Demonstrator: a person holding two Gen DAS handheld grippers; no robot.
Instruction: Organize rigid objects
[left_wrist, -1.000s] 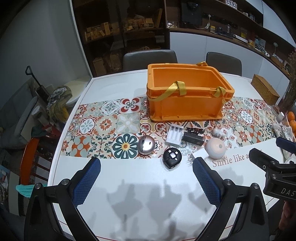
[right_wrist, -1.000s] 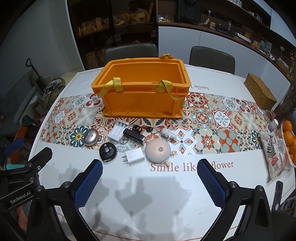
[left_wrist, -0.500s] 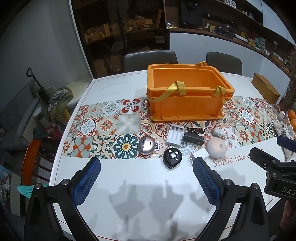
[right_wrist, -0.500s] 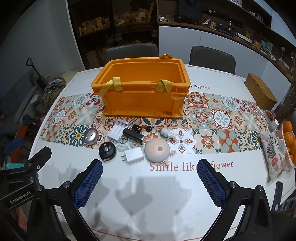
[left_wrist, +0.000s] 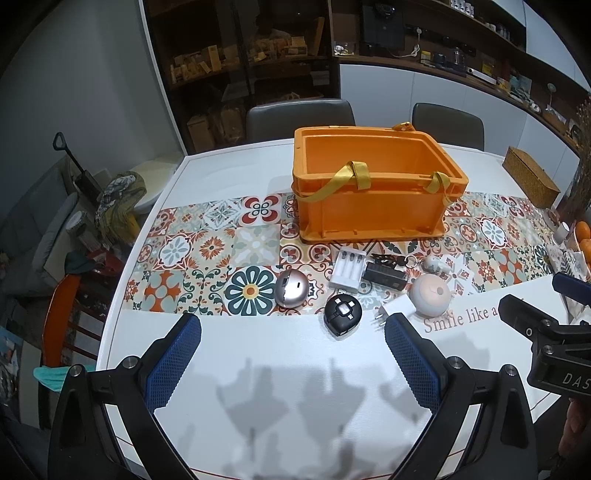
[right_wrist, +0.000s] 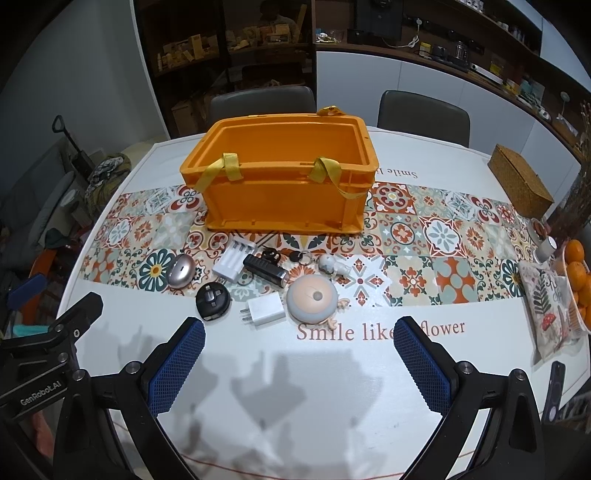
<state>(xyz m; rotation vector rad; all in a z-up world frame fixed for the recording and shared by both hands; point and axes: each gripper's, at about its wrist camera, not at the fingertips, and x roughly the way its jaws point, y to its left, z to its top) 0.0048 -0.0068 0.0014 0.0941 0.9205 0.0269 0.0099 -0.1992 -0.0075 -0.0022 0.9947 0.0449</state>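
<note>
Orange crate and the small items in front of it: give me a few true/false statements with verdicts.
1. The orange crate holds the charger. False: the white USB charger lies on the table in front of it; the visible interior looks empty.
2. Both claws are open. True: left claw, right claw.
3. The silver dome is leftmost of the items. True.
4. The wicker box sits left of the crate. False: right.
</note>
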